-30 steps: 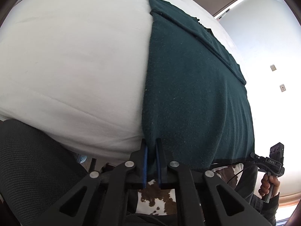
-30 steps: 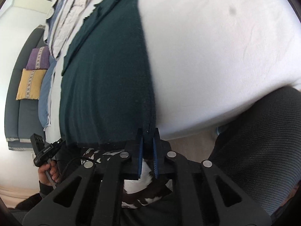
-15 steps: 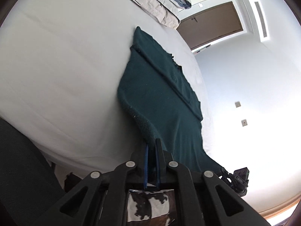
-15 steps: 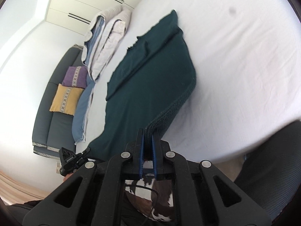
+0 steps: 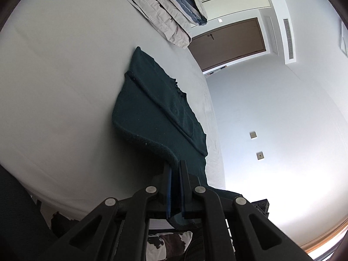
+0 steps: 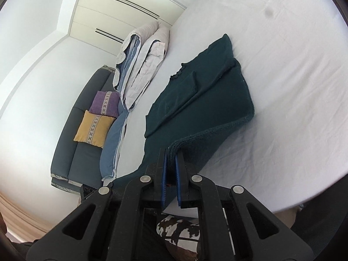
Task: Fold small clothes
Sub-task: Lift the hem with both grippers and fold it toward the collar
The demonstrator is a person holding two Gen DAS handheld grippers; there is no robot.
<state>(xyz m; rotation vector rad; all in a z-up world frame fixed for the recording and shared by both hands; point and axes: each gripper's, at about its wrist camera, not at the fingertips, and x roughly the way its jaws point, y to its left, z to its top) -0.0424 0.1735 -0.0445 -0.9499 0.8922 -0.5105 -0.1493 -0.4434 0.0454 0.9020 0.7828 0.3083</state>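
A dark green knit garment [image 5: 152,108] lies on the white bed [image 5: 54,76], its far end flat with a sleeve folded across it. My left gripper [image 5: 175,165] is shut on one near hem corner and holds it lifted off the bed. In the right wrist view the garment [image 6: 202,100] curls up from the sheet toward my right gripper [image 6: 171,154], which is shut on the other near hem corner. The hem hangs between the two grippers.
A folded grey and blue duvet [image 6: 139,63] lies at the bed's far end, also in the left wrist view [image 5: 165,10]. A dark sofa with purple [image 6: 104,103] and yellow [image 6: 93,128] cushions stands beyond. A brown door [image 5: 228,41] shows. A black chair [image 6: 322,235] stands near.
Both grippers have risen and carried the near hem up and toward the far end of the bed. The garment's near half has come off the sheet and curls upward.
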